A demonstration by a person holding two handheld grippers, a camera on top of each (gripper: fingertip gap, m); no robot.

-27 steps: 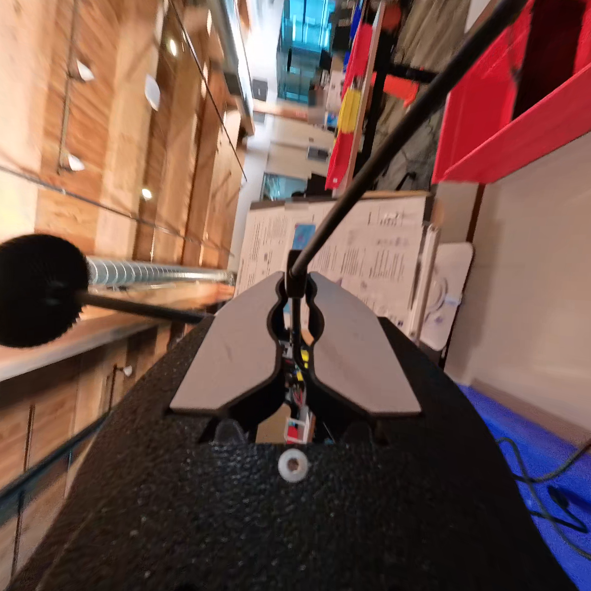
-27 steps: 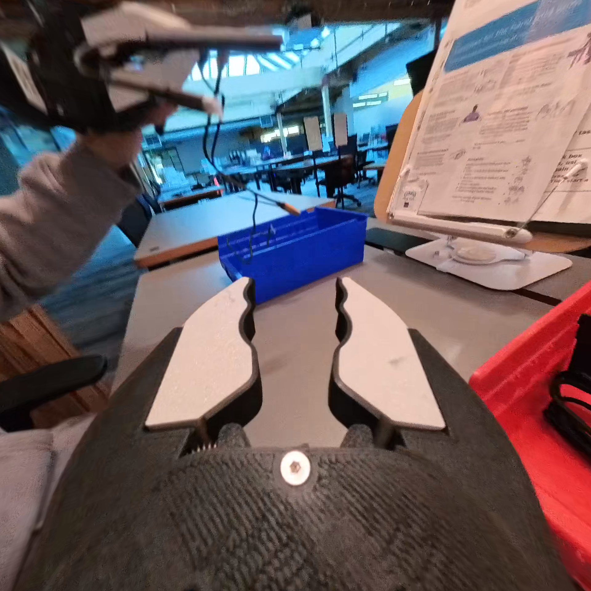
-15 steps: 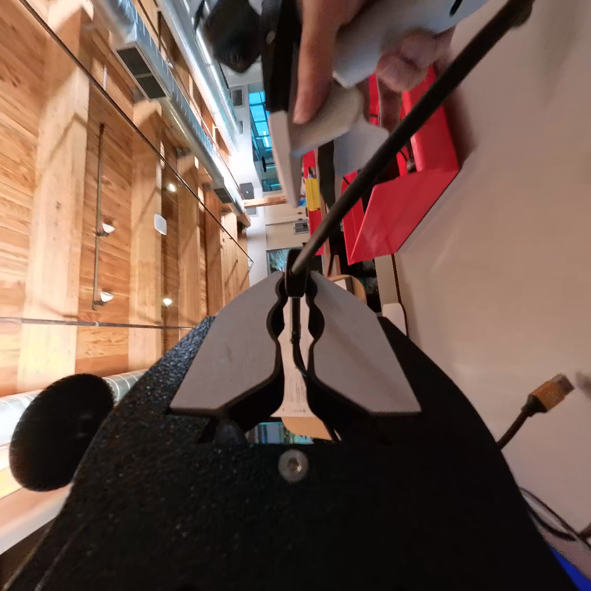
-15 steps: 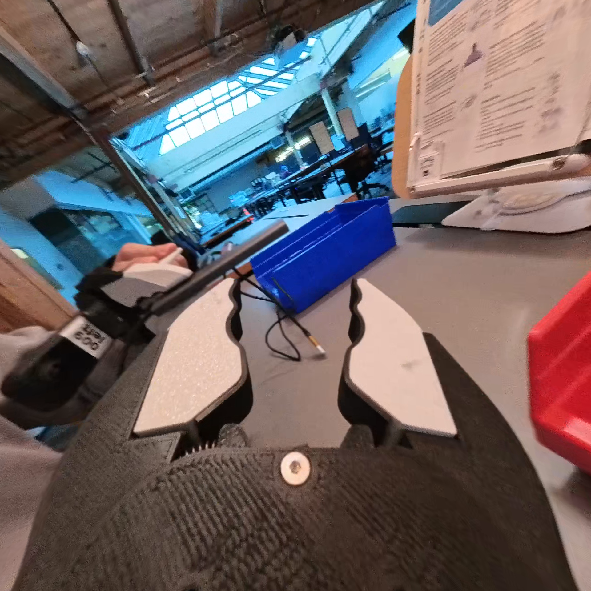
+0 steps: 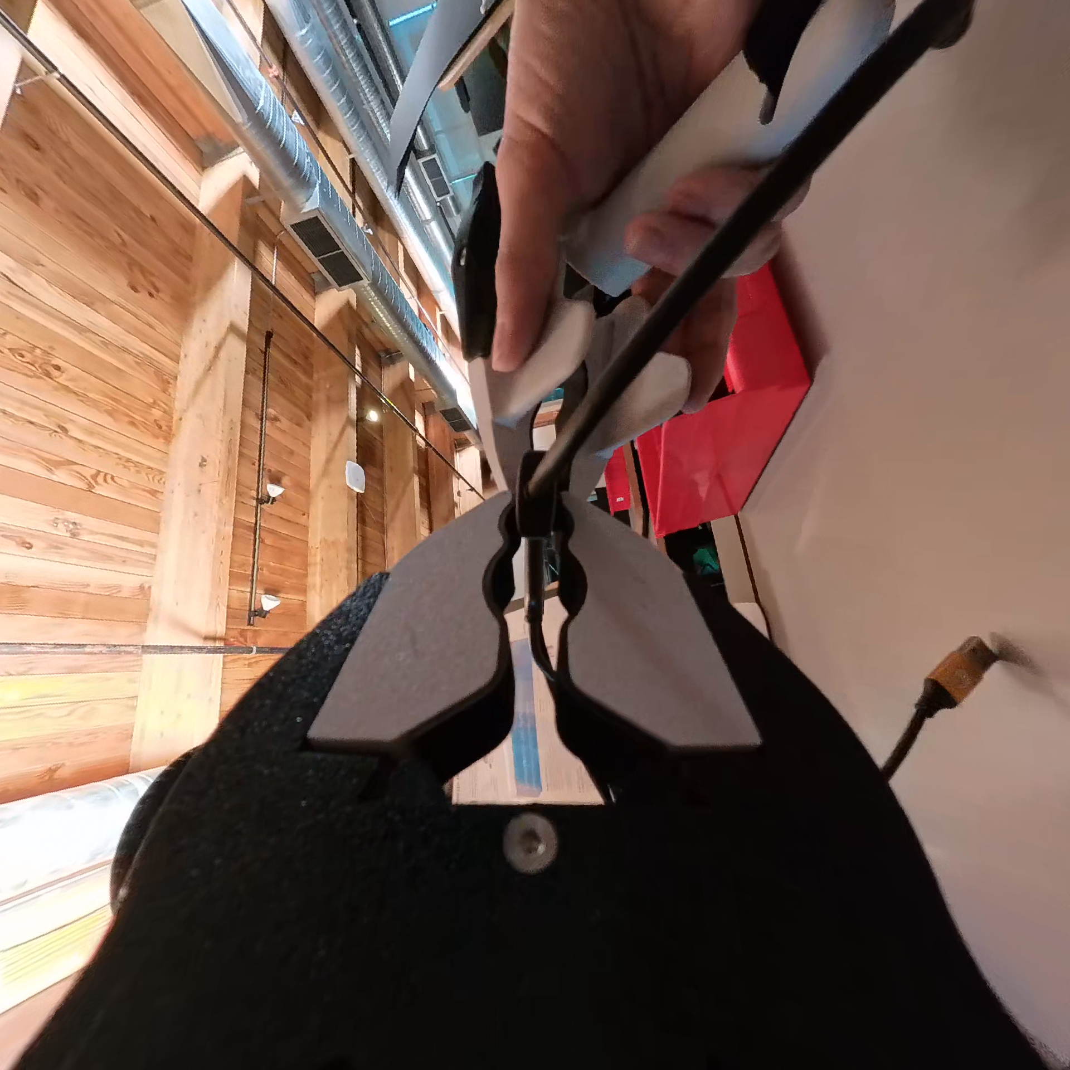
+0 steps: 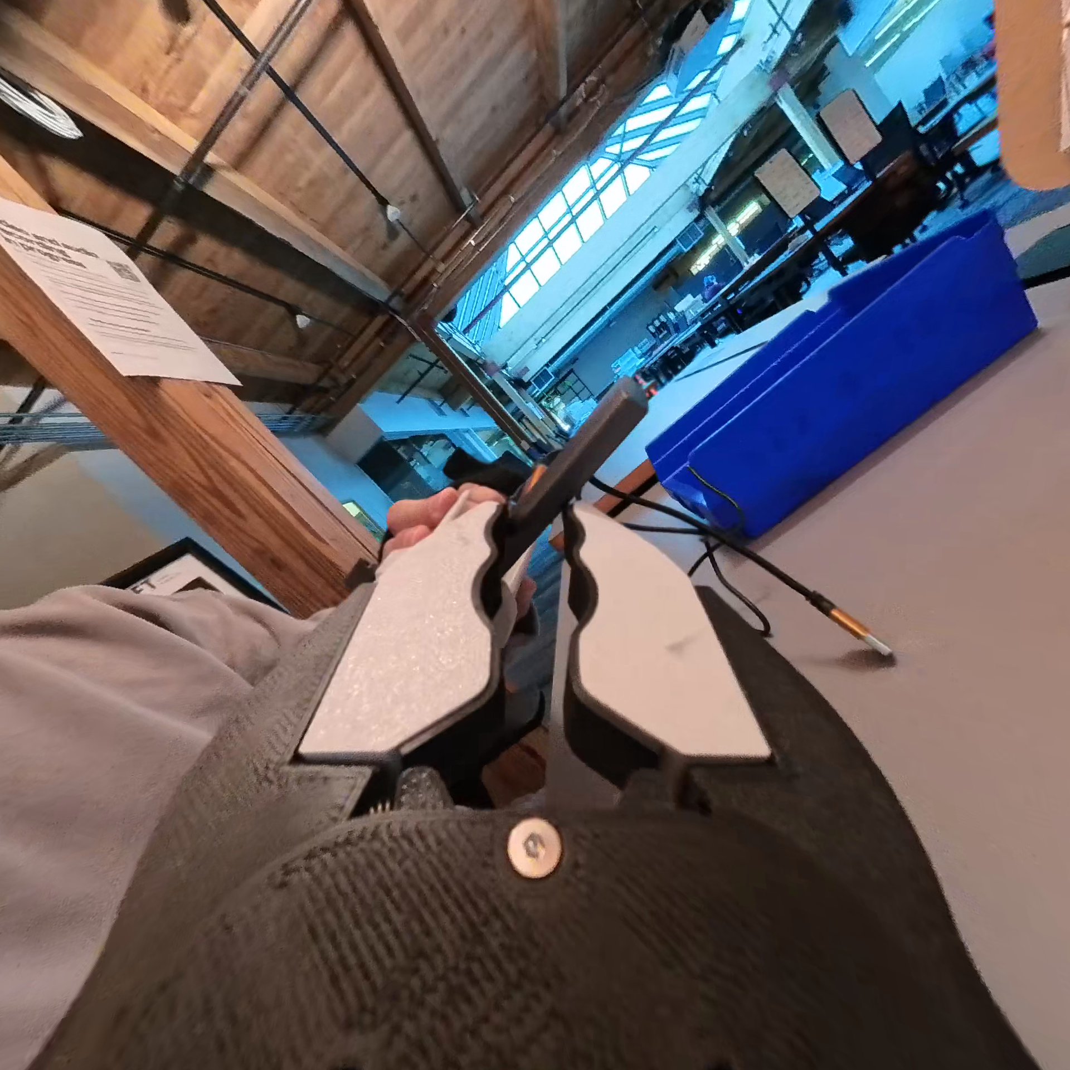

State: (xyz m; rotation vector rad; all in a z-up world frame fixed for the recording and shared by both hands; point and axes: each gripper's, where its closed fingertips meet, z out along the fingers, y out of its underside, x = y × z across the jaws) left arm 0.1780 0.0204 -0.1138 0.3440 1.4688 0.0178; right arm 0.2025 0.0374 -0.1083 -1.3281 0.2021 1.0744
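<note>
My left gripper (image 5: pixel 535 509) is shut on the end of a black rod-shaped cable end (image 5: pixel 695 278), which sticks out up and to the right; its thin cable runs back between the fingers. My right gripper (image 6: pixel 535 512) is open with narrowed jaws set around the same black rod (image 6: pixel 585 446); a small gap shows beside the rod. In the left wrist view, a hand (image 5: pixel 579 173) holds the right gripper, whose tips meet mine. The cable's gold plug (image 6: pixel 851 631) lies on the grey table (image 6: pixel 955 752) and also shows in the left wrist view (image 5: pixel 955 677).
A blue bin (image 6: pixel 839 417) stands on the table beyond the cable. A red bin (image 5: pixel 724 451) sits on the table in the left wrist view. A grey sleeve (image 6: pixel 116 695) and a wooden post (image 6: pixel 202 463) bearing a paper sheet are to the left. My left and right fingertips are right by each other.
The right gripper has swung left to meet the left gripper and narrowed its jaws around the black rod. The left gripper has kept its hold and come closer to the right one.
</note>
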